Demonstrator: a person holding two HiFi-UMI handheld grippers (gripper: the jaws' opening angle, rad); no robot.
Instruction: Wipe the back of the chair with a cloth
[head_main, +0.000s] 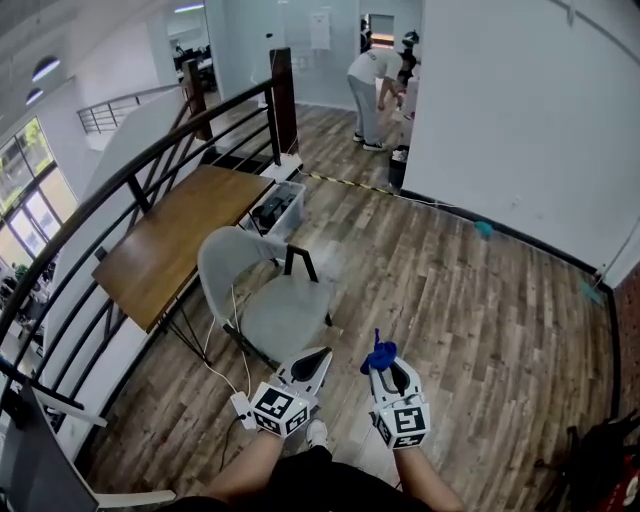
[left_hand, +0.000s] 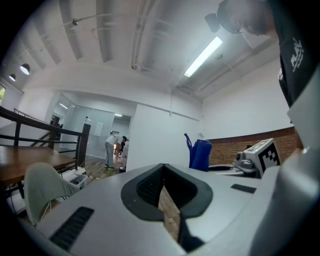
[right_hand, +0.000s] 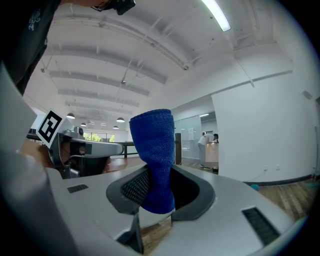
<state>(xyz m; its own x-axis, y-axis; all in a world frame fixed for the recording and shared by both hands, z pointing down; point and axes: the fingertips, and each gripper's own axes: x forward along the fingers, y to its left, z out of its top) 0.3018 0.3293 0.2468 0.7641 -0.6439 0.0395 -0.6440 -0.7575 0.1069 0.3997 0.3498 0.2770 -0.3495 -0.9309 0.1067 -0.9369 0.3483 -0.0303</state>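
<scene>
Right of chair (head_main: 283, 310), open floor (head_main: 470, 300)

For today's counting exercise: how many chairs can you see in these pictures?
1. The grey chair stands beside the wooden table, near the railing. Others may be hidden outside the views.

Left tool (left_hand: 164, 192) hides much of the chair (left_hand: 42, 186) (seat, legs).

left hand-held gripper (head_main: 314, 358) closed, right hand-held gripper (head_main: 386, 370) clamping cloth (head_main: 379, 353)
</scene>
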